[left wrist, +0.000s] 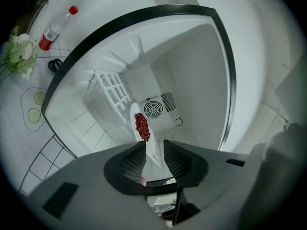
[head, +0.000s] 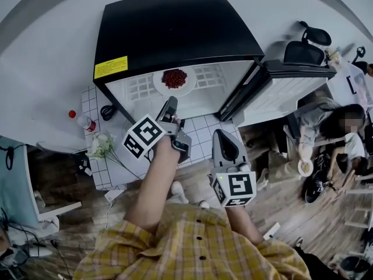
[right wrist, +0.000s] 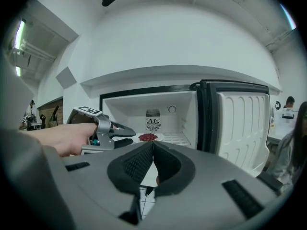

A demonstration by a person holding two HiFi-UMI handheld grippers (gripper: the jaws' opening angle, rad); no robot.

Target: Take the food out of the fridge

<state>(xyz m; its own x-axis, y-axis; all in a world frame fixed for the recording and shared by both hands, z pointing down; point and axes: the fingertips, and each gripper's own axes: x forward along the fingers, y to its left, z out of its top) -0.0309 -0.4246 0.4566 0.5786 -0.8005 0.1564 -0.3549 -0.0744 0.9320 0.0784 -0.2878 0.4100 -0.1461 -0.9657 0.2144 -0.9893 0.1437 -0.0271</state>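
My left tool (left wrist: 154, 146), rolled sideways with jaws spread and empty, aims at the plate (head: 158, 85) of red food (head: 174, 77) on the shelf (head: 205, 74) inside the fridge (head: 175, 28), I'd guess to pinch its rim, while my right tool (right wrist: 152, 145) hangs shut and empty just outside the fridge.

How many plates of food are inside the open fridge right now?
1. A white plate of red food sits on the wire shelf inside the fridge, near the middle. Parts of the interior are out of sight, so more could be hidden.
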